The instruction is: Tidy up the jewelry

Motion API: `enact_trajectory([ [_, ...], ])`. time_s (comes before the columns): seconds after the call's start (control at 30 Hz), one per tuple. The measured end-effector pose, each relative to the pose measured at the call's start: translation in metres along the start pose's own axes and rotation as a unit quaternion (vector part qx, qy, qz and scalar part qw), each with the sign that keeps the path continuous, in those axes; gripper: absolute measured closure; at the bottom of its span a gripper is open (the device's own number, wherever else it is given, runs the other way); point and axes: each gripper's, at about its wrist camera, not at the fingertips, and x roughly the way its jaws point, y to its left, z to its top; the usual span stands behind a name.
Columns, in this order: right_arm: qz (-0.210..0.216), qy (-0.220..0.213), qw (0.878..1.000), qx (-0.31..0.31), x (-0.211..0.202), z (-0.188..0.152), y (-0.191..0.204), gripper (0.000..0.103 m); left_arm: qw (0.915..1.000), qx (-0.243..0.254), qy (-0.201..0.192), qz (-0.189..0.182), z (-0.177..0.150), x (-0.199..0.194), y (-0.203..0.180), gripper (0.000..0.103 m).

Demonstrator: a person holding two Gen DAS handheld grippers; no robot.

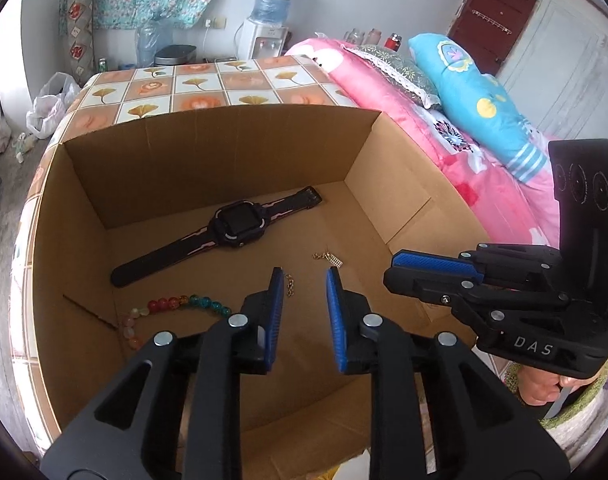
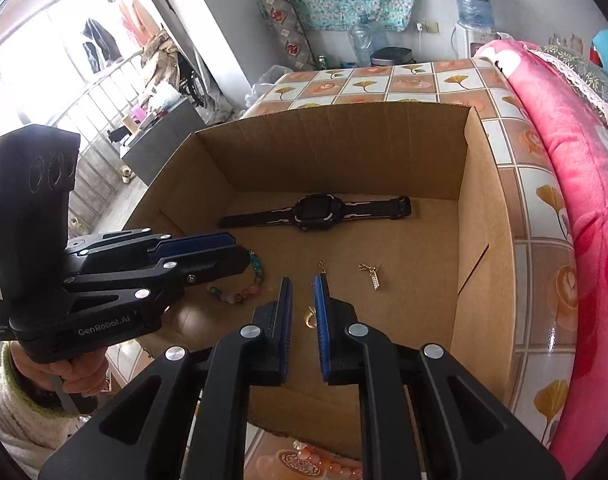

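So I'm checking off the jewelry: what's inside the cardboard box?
Inside the cardboard box: a black watch, a bead bracelet partly hidden by the gripper, a gold earring, and small gold pieces partly covered.

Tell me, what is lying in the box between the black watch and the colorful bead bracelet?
Only bare cardboard box floor lies between the watch and the bead bracelet. The left wrist view shows it.

Tiled table (image 1: pixel 207 84) beside a pink-quilted bed (image 1: pixel 388 92); bright window (image 2: pixel 43 32) behind.
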Motion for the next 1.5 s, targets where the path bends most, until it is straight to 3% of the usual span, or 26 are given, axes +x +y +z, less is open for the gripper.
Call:
enact_trajectory([
  [0.2,0.004,-0.023,1.0,0.006,-0.013,0.002,-0.001,0.091,0.9999,-0.009,-0.015,-0.001,0.002,-0.01,0.004,0.082],
  [0.37,0.017,-0.064,0.998,0.008,-0.041,-0.002,0.001,0.09,0.9986,-0.008,-0.05,-0.011,-0.005,-0.04,0.003,0.082],
  [0.57,0.02,-0.131,0.991,-0.021,-0.093,-0.03,0.018,0.082,0.9928,0.011,-0.116,-0.027,-0.041,-0.097,-0.001,0.081],
  [0.7,0.024,-0.145,0.988,-0.039,-0.114,-0.058,0.028,0.08,0.9873,0.014,-0.151,-0.049,-0.078,-0.129,-0.002,0.081],
  [0.8,0.024,-0.136,0.99,-0.04,-0.116,-0.08,0.029,0.077,0.987,0.012,-0.147,-0.064,-0.108,-0.138,-0.003,0.08],
  [0.97,0.012,-0.056,0.998,-0.017,-0.071,-0.109,0.025,0.074,0.991,-0.005,-0.112,-0.074,-0.148,-0.121,-0.008,0.073],
  [1.13,-0.056,0.025,0.997,-0.044,-0.008,-0.123,0.027,0.074,0.998,0.0,-0.062,-0.011,-0.167,-0.079,-0.017,0.073],
  [1.3,-0.113,0.048,0.988,-0.095,0.017,-0.125,0.036,0.074,0.9985,0.022,-0.043,0.025,-0.17,-0.059,-0.023,0.073],
  [1.4,-0.136,0.055,0.982,-0.118,0.025,-0.128,0.04,0.081,0.9985,0.03,-0.039,0.023,-0.172,-0.053,-0.025,0.073],
  [1.47,-0.134,0.053,0.982,-0.121,0.026,-0.128,0.039,0.093,0.9983,0.038,-0.038,0.026,-0.172,-0.05,-0.027,0.073],
  [1.5,-0.138,0.052,0.982,-0.119,0.026,-0.128,0.038,0.093,0.998,0.042,-0.038,0.028,-0.173,-0.049,-0.029,0.073],
])
